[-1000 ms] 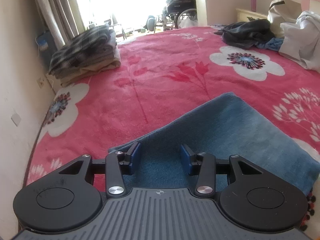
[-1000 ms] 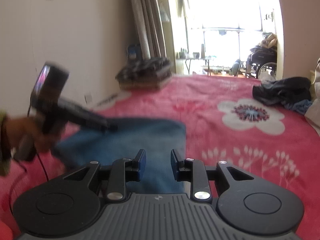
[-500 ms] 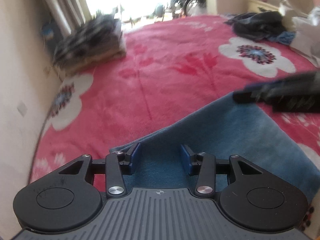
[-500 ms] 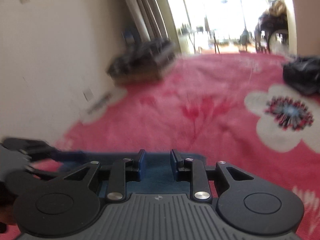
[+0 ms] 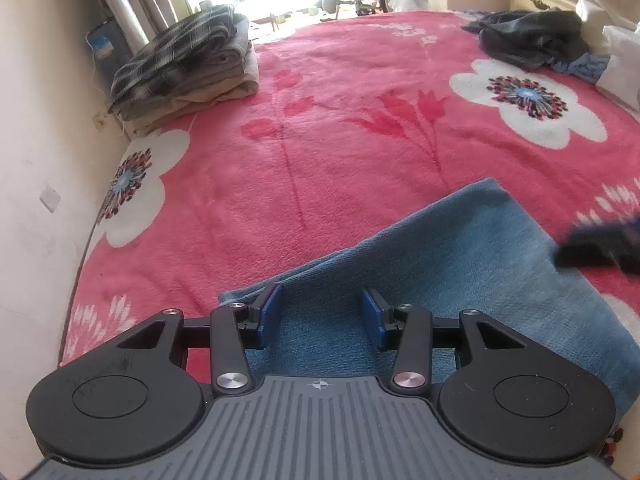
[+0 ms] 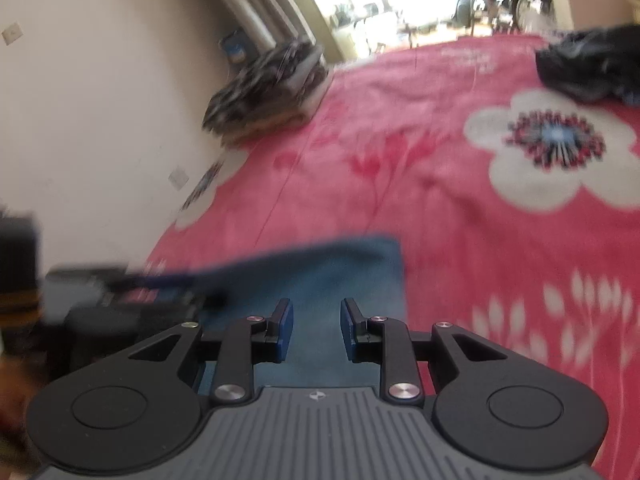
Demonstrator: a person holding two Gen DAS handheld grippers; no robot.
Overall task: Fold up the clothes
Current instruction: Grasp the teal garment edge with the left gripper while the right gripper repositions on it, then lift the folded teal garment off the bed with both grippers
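Blue pads of the left gripper [image 5: 319, 312] stand apart above a folded blue garment [image 5: 472, 264], clamping nothing. Its partner, the right gripper [image 6: 316, 326], also hangs parted over that cloth, nothing between its jaws. Beneath lies a pink flowered blanket [image 5: 340, 140]; a stack of folded clothes [image 5: 184, 64] sits far off by the wall, dark clothes [image 5: 532, 40] opposite.

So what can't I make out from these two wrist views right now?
- Blue garment's near edge: both views, hidden under the claw bodies.
- Right claw in the left wrist view: motion-blurred, cut by the frame edge.
- Folded pile in the right wrist view: blurred.
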